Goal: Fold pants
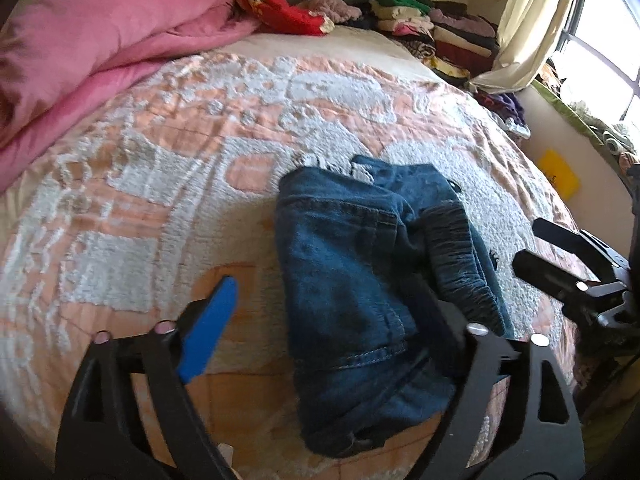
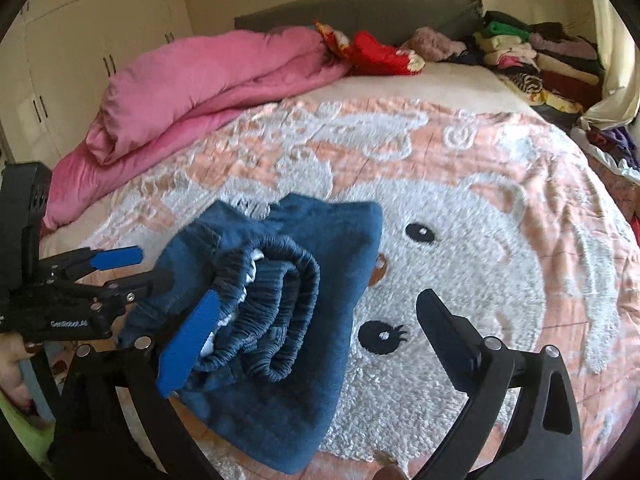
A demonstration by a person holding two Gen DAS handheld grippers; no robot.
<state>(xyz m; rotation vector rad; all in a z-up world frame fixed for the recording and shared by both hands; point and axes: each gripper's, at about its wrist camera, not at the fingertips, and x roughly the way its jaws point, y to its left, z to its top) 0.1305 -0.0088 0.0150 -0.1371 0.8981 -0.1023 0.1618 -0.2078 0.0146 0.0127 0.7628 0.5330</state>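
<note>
Dark blue jeans (image 1: 352,260) lie folded into a thick bundle on the bed's pink-and-white plush cover (image 1: 160,184). The elastic waistband (image 2: 276,312) is stacked on top, toward the bundle's right side. My left gripper (image 1: 324,280) stands open just above the bundle, with the blue pad (image 1: 208,328) to its left and the dark finger over the denim. My right gripper (image 2: 320,296) is open too, its blue pad (image 2: 188,344) beside the waistband and its other finger over the cover. Neither pad presses on the pants (image 2: 288,380). Each gripper shows in the other's view: right (image 1: 528,242), left (image 2: 154,268).
A pink duvet (image 1: 92,60) lies bunched along the bed's far left. Red clothing (image 2: 376,54) and stacks of folded clothes (image 2: 540,60) sit at the headboard end. A curtain (image 1: 532,24) and window are at the right, wardrobes (image 2: 80,40) at the left. A hand (image 2: 12,356) holds the left gripper.
</note>
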